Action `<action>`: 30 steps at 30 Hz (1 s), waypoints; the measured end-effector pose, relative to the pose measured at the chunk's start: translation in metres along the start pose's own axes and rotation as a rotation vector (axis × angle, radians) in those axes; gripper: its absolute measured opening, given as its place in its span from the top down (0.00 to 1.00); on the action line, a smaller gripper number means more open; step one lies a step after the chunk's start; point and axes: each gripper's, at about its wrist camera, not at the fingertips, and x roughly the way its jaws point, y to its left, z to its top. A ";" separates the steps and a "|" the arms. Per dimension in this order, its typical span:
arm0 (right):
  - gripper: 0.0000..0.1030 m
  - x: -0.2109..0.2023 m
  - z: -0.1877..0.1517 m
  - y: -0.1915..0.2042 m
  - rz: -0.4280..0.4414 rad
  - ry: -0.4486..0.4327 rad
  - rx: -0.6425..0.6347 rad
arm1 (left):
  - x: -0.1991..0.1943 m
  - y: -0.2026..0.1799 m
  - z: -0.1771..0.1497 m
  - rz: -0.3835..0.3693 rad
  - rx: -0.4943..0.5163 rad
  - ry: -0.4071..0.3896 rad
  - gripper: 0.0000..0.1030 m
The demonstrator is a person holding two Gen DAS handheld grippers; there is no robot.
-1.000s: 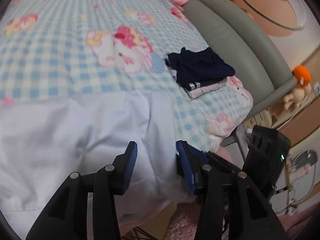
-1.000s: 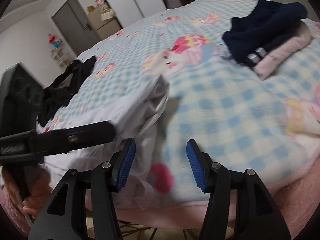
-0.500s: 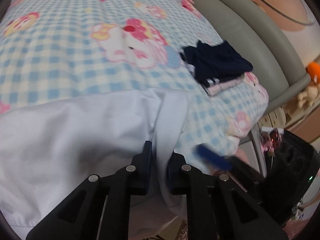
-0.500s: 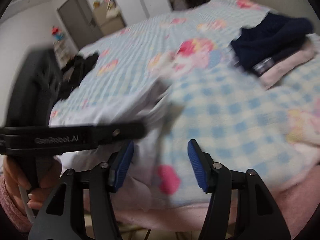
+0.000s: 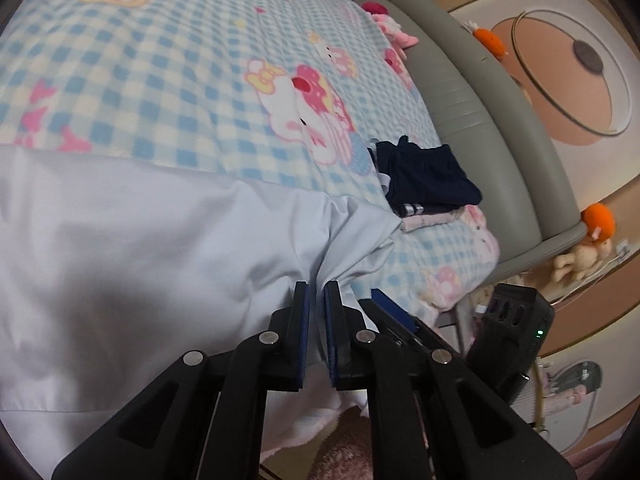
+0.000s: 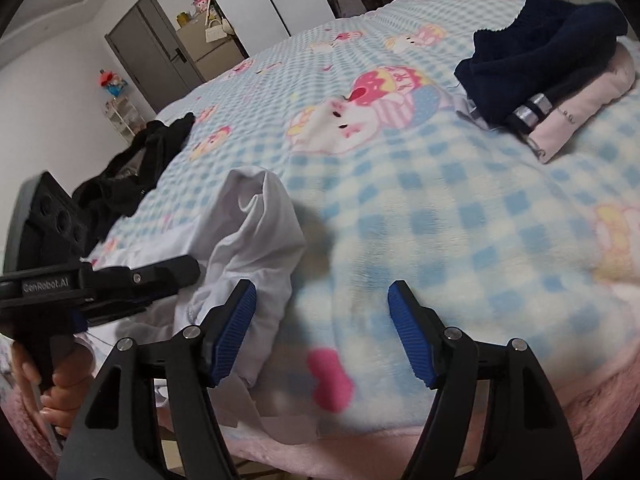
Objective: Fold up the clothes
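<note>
Both grippers at bed edge: left gripper (image 5: 316, 296) jaws pinching white garment (image 5: 140, 240); right gripper (image 6: 322, 300) jaws spread.

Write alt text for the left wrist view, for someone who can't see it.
The left gripper pinches a bunched edge of a white garment spread on a blue checked cartoon blanket. A folded pile topped by navy clothing lies beyond, near a grey headboard.
</note>
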 end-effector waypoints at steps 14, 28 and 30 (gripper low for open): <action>0.33 -0.002 -0.013 0.030 0.190 0.046 -0.090 | 0.040 -0.038 -0.002 0.061 0.073 0.088 0.70; 0.31 -0.047 -0.015 0.014 0.136 -0.063 -0.063 | 0.031 -0.021 0.001 0.129 0.057 0.056 0.90; 0.32 -0.056 -0.012 0.003 0.126 -0.112 -0.013 | 0.028 -0.017 0.001 0.119 0.043 0.054 0.90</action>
